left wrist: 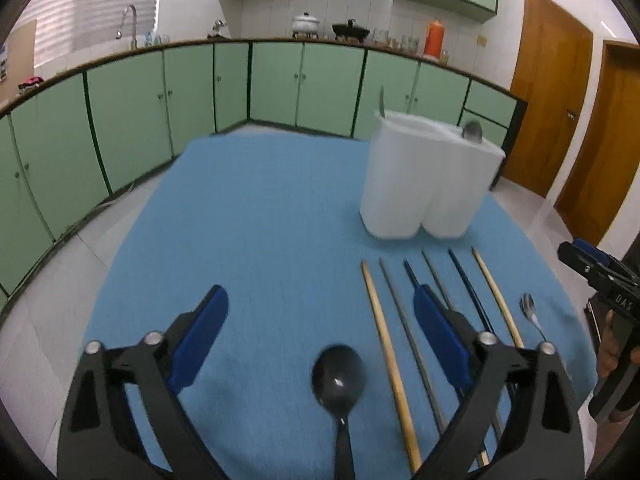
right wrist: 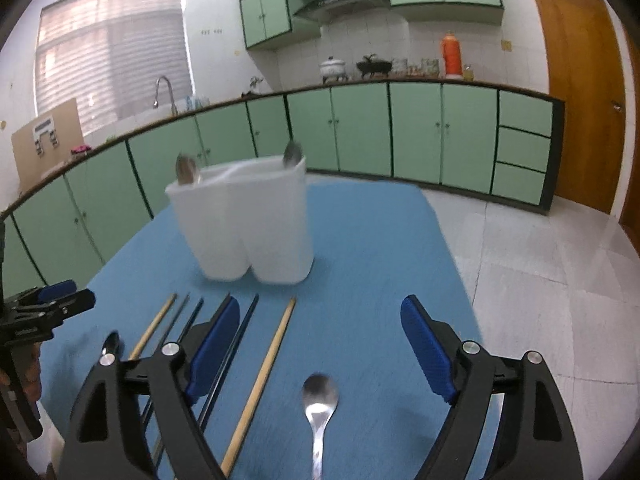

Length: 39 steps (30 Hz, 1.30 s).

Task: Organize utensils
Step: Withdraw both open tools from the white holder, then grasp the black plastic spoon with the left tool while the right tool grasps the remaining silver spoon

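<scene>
Left gripper [left wrist: 320,344]: I hold its fingers spread wide, empty, with the black spoon [left wrist: 339,376] lying between them on the blue counter [left wrist: 260,220].
Right gripper [right wrist: 320,344]: fingers also wide apart and empty; the silver spoon [right wrist: 320,400] lies centred between them, bowl pointing away from me.
Holder: the white holder [left wrist: 424,184] stands upright beyond the row of utensils, with two spoons already poking above its rim.
Chopsticks: six sticks lie side by side between the two spoons, the outer ones wooden [left wrist: 390,360], the inner ones dark; some pass under my fingers.
Step in hand: I judge it to be lining up on a spoon before a pick.
Doing it well: I would lower straight down, keep the handle midway between the fingers, and close on the neck, not the bowl, so it does not pivot.
Risk: my left gripper's right-hand finger [left wrist: 440,344] sits over the chopsticks and could catch one.
</scene>
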Tool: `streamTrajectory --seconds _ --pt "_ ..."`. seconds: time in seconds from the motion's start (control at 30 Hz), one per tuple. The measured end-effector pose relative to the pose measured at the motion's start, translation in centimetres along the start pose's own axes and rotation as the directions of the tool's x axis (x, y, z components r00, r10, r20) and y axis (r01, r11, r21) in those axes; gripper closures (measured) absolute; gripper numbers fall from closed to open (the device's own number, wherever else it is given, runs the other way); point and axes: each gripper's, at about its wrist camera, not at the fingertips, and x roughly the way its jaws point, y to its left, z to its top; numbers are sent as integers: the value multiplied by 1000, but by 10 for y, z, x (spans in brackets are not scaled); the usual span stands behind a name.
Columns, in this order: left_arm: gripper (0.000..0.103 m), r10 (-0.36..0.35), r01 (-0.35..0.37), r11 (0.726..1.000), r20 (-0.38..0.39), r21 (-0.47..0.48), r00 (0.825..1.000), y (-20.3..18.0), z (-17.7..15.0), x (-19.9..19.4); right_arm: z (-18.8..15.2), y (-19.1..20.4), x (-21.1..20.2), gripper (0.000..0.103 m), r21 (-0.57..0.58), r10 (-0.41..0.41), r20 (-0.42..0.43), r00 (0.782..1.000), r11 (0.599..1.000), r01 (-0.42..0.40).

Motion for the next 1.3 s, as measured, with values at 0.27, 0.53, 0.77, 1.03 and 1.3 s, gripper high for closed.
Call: streamTrajectory --seconds 0.27,0.53,0.77,1.03,1.3 --pt "30 -11 10 1000 -95 -9 995 2 -17 19 -18 2 5 24 -19 18 -70 997 1000 -19" --pt "42 -29 25 999 -138 -33 990 3 -23 33 -28 2 8 25 -31 25 -98 995 999 -28" --pt "50 -50 46 998 -149 -31 988 2 -23 37 -30 0 14 27 -30 33 -127 991 999 -37" --pt "63 -65 61 998 -166 -29 984 -2 -21 42 -33 0 18 28 -26 39 -144 989 999 -43" --pt "72 -77 72 997 -169 -33 983 -5 -22 41 -32 -1 21 32 -20 46 -167 985 999 -50"
